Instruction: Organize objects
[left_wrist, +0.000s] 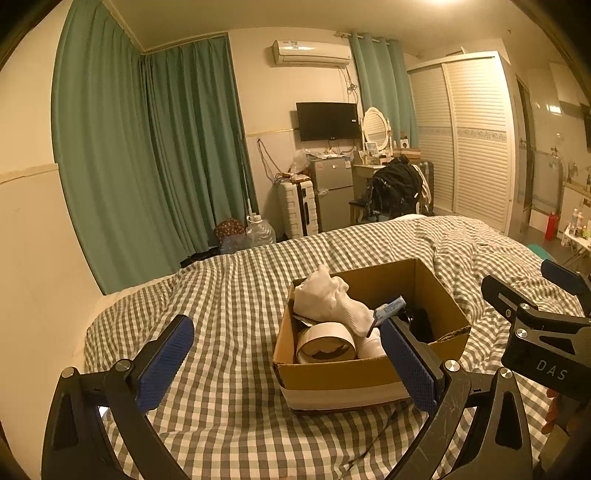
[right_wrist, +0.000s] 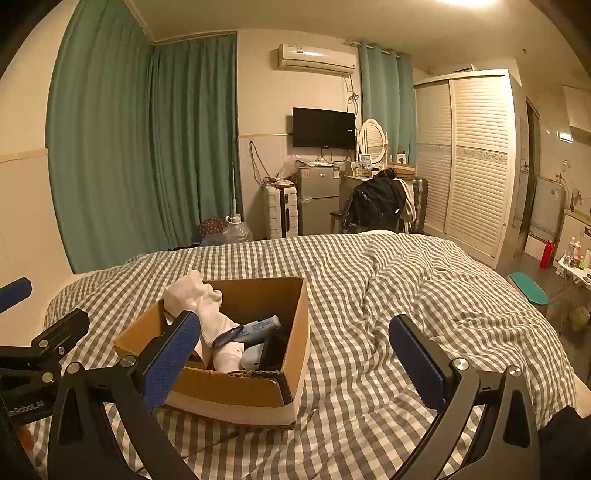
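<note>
An open cardboard box (left_wrist: 332, 373) (right_wrist: 236, 391) sits on the checked bed cover (left_wrist: 229, 295) (right_wrist: 369, 295). Inside lie a white sock (left_wrist: 328, 299) (right_wrist: 203, 306), a roll of tape (left_wrist: 325, 343), a blue tube (left_wrist: 391, 307) (right_wrist: 258, 326) and a dark object (right_wrist: 273, 350). My left gripper (left_wrist: 288, 365) is open and empty, held just in front of the box. My right gripper (right_wrist: 295, 362) is open and empty to the right of the box; it also shows at the right of the left wrist view (left_wrist: 535, 295).
The bed runs to a green curtain (left_wrist: 147, 147) on the left. Beyond the bed's foot stand a white suitcase (left_wrist: 297, 208), a small fridge (left_wrist: 332, 192), a chair with dark clothes (left_wrist: 395, 192) and a white wardrobe (left_wrist: 476, 140). A rumpled duvet fold (right_wrist: 424, 280) lies right.
</note>
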